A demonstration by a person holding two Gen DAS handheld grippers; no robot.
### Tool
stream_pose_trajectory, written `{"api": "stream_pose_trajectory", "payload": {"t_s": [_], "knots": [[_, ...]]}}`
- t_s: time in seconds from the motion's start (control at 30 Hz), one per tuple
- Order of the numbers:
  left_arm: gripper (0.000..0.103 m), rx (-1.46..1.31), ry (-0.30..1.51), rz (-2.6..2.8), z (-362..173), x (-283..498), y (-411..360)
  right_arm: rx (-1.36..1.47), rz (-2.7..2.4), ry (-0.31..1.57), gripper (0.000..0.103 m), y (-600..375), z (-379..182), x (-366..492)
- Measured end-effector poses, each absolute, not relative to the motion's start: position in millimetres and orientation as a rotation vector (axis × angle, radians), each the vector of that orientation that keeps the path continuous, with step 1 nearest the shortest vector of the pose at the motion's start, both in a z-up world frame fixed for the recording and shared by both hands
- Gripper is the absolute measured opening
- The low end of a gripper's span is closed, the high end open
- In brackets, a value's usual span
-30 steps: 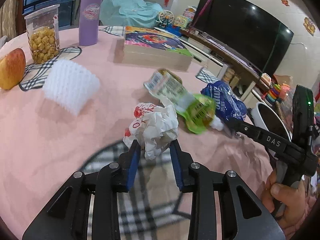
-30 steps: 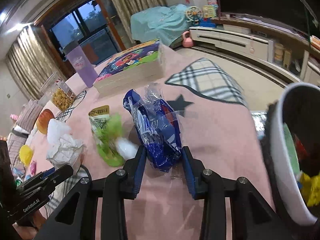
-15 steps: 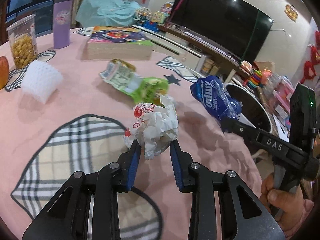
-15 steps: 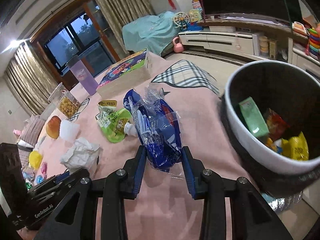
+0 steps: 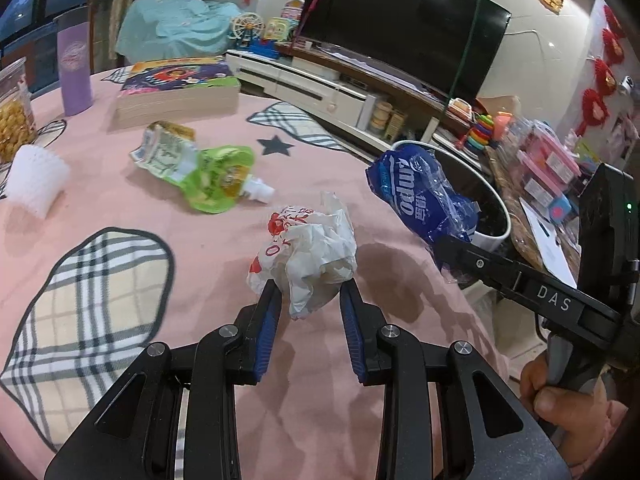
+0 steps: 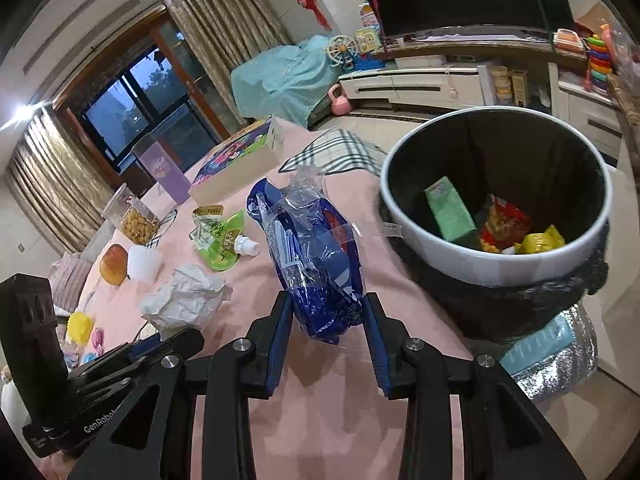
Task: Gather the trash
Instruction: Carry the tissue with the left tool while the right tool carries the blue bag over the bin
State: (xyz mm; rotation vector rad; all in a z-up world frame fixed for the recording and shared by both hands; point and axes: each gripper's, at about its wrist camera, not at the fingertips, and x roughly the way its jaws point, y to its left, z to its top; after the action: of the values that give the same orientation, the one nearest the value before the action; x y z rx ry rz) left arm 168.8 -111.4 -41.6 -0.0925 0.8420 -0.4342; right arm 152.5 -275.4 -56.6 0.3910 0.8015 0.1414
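The round white-rimmed trash bin (image 6: 496,256) lined with black plastic stands just beside the edge of the pink-clothed table (image 5: 120,216) and serves as the landmark. The right gripper (image 6: 326,316) is clamped on a crumpled blue plastic wrapper (image 6: 316,264), held above the table edge just left of the bin. The left gripper (image 5: 308,304) pinches a crumpled white paper ball with red print (image 5: 308,252), lifted over the cloth and farther from the bin than the wrapper. A green spouted drink pouch (image 5: 200,176) lies on the table, well apart from the bin. Inside the bin sit a green carton (image 6: 450,214) and a red snack packet (image 6: 502,228).
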Motion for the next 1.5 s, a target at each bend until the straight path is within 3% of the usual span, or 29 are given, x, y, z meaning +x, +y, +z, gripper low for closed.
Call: {"api": "stream_pose_trajectory", "payload": {"t_s": [1.5], "knots": [[0.029,0.047,0.819,-0.571,-17.7,194.2,-227.7,0.44,-0.032,0.727,0.036,-375.4,-36.6,137.4]]}}
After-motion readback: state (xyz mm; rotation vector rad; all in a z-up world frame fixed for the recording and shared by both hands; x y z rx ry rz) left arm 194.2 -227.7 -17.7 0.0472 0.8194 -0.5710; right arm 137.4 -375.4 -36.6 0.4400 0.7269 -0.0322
